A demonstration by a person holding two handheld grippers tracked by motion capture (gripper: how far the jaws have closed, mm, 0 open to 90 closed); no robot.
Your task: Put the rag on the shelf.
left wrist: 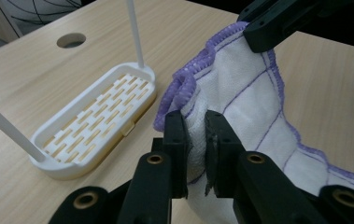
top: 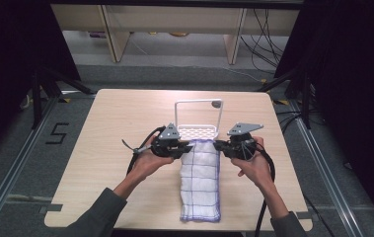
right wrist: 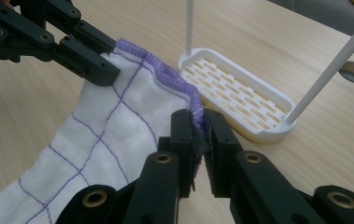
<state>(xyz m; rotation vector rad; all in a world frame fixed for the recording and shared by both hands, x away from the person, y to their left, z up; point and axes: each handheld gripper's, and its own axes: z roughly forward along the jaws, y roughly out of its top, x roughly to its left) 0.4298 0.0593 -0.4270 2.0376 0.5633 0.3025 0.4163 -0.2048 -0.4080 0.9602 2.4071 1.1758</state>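
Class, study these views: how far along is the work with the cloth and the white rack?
Done: the left tool and right tool are each shut on a far corner of the cloth. In hand: that end is raised beside the rack; the near end lies on the table. Left, probably: draping it over the rack's bar, which is bare.
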